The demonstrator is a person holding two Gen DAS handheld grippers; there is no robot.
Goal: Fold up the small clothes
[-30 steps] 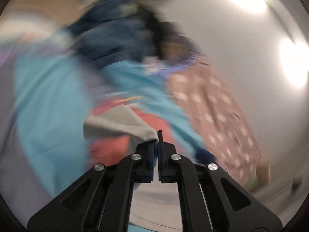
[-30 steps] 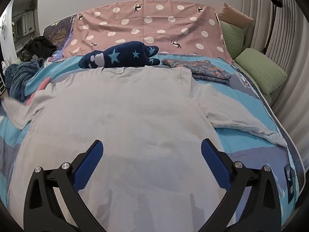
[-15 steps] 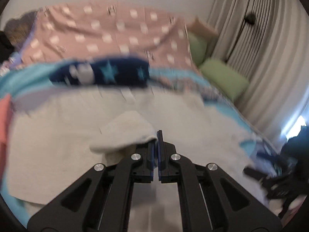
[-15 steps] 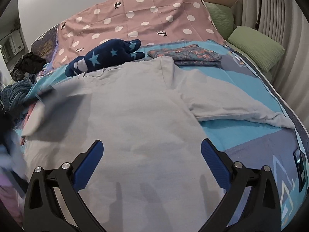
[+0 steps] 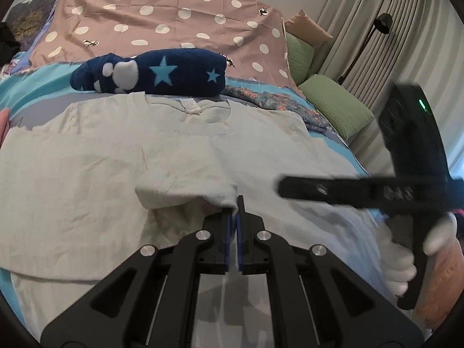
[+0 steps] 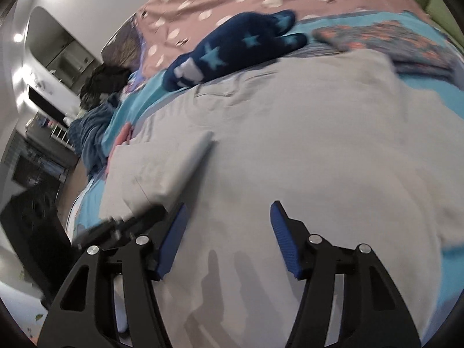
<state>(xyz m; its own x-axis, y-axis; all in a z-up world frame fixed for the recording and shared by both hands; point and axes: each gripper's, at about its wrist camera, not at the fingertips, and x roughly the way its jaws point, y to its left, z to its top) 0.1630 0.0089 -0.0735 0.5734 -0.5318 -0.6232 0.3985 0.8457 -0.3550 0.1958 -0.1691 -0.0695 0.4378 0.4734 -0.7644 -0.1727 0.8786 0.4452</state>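
A pale grey T-shirt (image 5: 87, 174) lies spread flat on the bed, collar toward the pillows. My left gripper (image 5: 234, 203) is shut on the edge of its sleeve (image 5: 185, 185), which is folded inward over the shirt's body. In the right wrist view the same folded sleeve (image 6: 162, 168) lies to the left. My right gripper (image 6: 229, 232) hovers just above the shirt (image 6: 290, 145), pointing down at it. Its jaws are closing, still apart, and only flat cloth lies below them. A white-gloved hand (image 5: 400, 261) holds that gripper at the right of the left wrist view.
A navy star-patterned soft item (image 5: 162, 72) lies past the collar, with a folded floral garment (image 5: 275, 101) to its right. Green pillows (image 5: 336, 104), a pink dotted cover (image 5: 145, 14) and a floor lamp (image 5: 382, 26) stand behind. Blue clothes (image 6: 90, 127) are heaped at the bed's left.
My left gripper swung from the clothes heap across onto the shirt, carrying the sleeve inward. The right gripper's jaws narrowed, and it moved left and closer to the cloth.
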